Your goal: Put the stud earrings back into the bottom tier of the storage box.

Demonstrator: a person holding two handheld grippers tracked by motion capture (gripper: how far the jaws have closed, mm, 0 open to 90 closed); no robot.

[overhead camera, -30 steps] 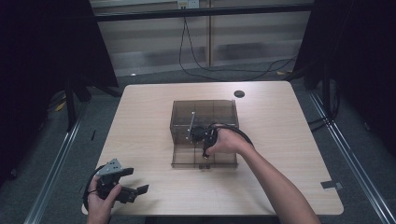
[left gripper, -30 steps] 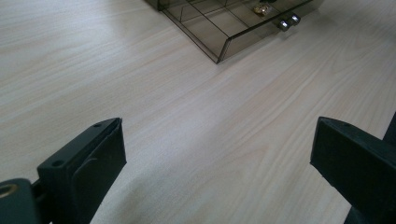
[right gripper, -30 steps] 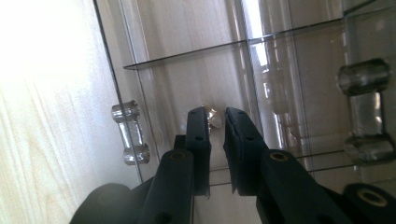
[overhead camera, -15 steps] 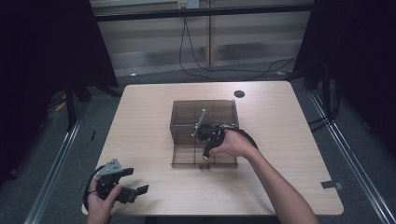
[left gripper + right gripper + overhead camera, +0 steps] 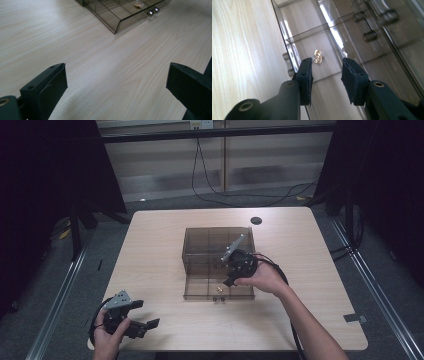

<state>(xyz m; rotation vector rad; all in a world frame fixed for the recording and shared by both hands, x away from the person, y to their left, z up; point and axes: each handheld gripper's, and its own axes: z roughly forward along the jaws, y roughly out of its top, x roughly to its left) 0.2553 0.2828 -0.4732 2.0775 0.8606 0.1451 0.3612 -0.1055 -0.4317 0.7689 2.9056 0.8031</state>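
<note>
A smoked clear box (image 5: pixel 218 245) stands mid-table with its partitioned drawer (image 5: pixel 200 287) pulled out toward me. A small gold piece (image 5: pixel 219 290) lies in a front compartment, just behind the two drawer knobs (image 5: pixel 218 298). My right gripper (image 5: pixel 230 282) hovers tilted over the drawer; its jaws have just been opening and nothing is between them. In the right gripper view the gold piece (image 5: pixel 318 57) lies on the drawer floor just past the tips of the right gripper (image 5: pixel 327 63). My left gripper (image 5: pixel 145 315) rests open at the table's near left corner, empty, as the left gripper view (image 5: pixel 117 72) shows.
A black round disc (image 5: pixel 256 220) lies at the far edge of the wooden table (image 5: pixel 310 270). Cables trail from both grippers. In the left gripper view the drawer's corner (image 5: pixel 116 27), knobs (image 5: pixel 152 11) and gold piece (image 5: pixel 137 3) sit far ahead.
My right hand has lifted a little and shifted right over the drawer, and its jaws have parted. The left hand has stayed put.
</note>
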